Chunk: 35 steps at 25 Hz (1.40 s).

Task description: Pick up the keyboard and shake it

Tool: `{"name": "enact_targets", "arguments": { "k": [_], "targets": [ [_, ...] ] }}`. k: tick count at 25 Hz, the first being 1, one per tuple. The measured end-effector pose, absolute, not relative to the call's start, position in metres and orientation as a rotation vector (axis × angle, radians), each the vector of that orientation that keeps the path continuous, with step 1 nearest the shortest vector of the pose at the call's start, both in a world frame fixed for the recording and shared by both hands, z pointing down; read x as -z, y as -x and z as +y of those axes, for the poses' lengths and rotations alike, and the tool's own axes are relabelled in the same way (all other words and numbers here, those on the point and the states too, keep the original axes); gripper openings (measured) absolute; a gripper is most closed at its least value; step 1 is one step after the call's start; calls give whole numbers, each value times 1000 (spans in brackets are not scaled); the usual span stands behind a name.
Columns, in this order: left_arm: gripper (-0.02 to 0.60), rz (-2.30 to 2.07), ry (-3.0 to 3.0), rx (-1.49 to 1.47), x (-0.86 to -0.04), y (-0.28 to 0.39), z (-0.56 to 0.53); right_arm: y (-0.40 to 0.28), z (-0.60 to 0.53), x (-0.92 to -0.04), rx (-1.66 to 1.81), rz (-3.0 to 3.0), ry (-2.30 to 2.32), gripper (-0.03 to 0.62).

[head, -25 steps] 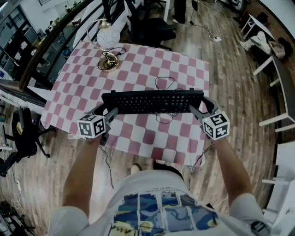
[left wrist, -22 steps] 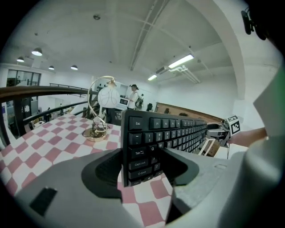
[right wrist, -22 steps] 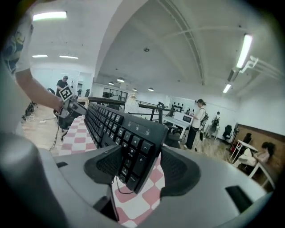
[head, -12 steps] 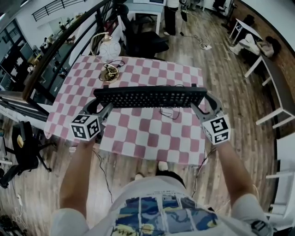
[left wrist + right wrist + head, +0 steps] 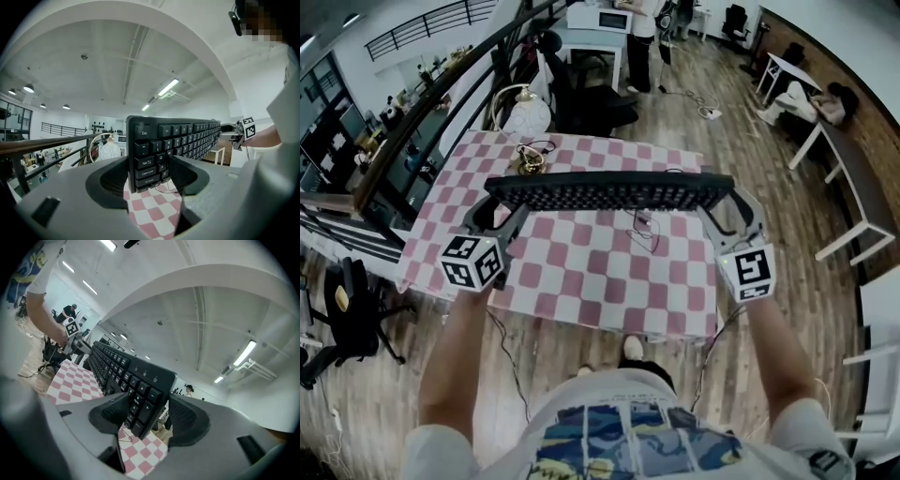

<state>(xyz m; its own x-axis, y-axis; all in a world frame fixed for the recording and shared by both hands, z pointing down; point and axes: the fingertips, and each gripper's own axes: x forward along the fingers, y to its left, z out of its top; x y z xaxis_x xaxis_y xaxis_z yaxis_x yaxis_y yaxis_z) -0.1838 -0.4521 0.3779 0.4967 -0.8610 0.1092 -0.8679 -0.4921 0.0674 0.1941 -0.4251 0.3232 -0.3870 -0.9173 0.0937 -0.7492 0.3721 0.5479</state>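
We have lifted the one keyboard higher above the checkered table. Our two grippers clamp it, the left gripper on one end and the right gripper on the other.

Keyboard is matt black plastic with smooth keycaps, tablecloth matt checked cloth, floor wood planks with low sheen, lamp base glossy brass-coloured metal.

Pink-checked table, brass-footed lamp at far corner, loose black cable
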Motion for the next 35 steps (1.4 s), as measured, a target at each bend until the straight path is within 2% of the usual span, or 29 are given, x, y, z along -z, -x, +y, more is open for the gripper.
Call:
{"name": "enact_targets", "arguments": {
  "k": [15,35],
  "targets": [
    [268,-1624,-2779,24,-299,198,-423,-183,-378,-267,830,-2182,-1543,258],
    [268,-1680,-2839,60,-281,203,-405,-181,-360,-256,893,-2159,-1588,253]
  ]
}}
